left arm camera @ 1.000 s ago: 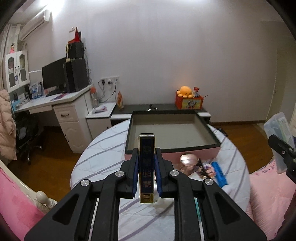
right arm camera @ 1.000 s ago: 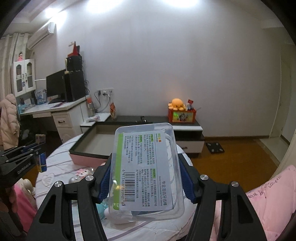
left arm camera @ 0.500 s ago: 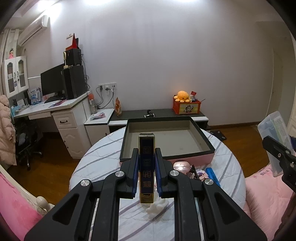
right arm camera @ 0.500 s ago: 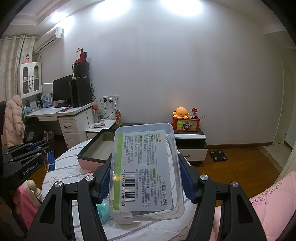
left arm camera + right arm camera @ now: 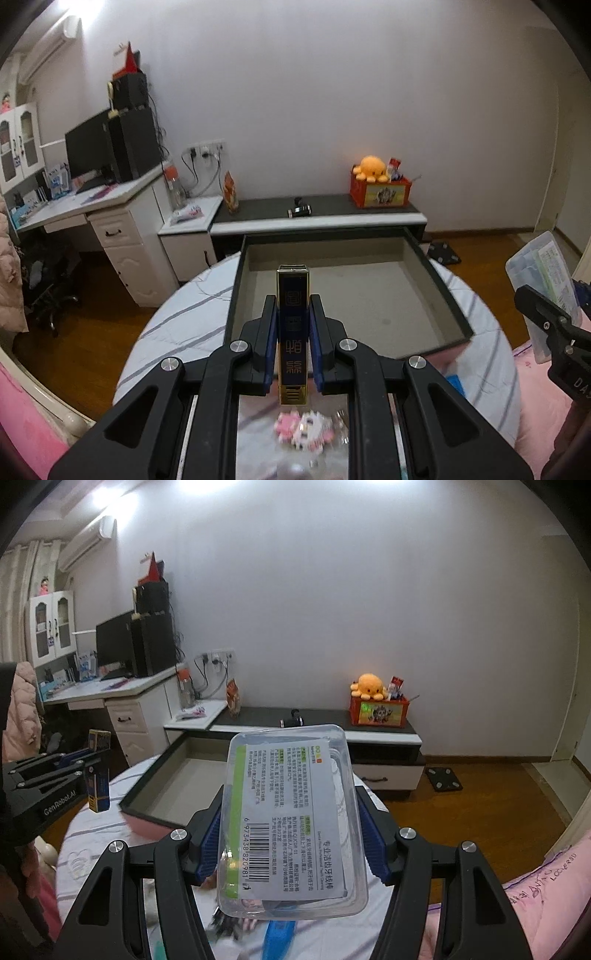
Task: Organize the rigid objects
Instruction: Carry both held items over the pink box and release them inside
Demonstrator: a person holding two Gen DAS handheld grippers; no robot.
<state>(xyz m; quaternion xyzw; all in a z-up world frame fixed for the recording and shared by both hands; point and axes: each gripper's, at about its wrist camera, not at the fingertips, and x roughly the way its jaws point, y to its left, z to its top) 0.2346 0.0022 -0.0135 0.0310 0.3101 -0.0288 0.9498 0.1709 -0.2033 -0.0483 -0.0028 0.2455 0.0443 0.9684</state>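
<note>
My left gripper (image 5: 293,325) is shut on a slim dark blue and gold box (image 5: 292,332), held upright above the near edge of a large empty black-rimmed tray (image 5: 347,295). The same box shows at the left of the right wrist view (image 5: 98,771). My right gripper (image 5: 291,823) is shut on a clear plastic floss-pick box (image 5: 291,823) with a barcode label, held above the round table, right of the tray (image 5: 173,790). That box also shows at the right edge of the left wrist view (image 5: 543,280).
The round table (image 5: 184,325) has a striped white cloth. Small items lie on it near me: a pink and white trinket (image 5: 303,432) and a blue object (image 5: 279,936). A pink bed (image 5: 535,904) is at the right, a desk and low cabinet behind.
Both grippers moved forward toward the tray with their boxes still held. The left view now looks down more steeply into the tray.
</note>
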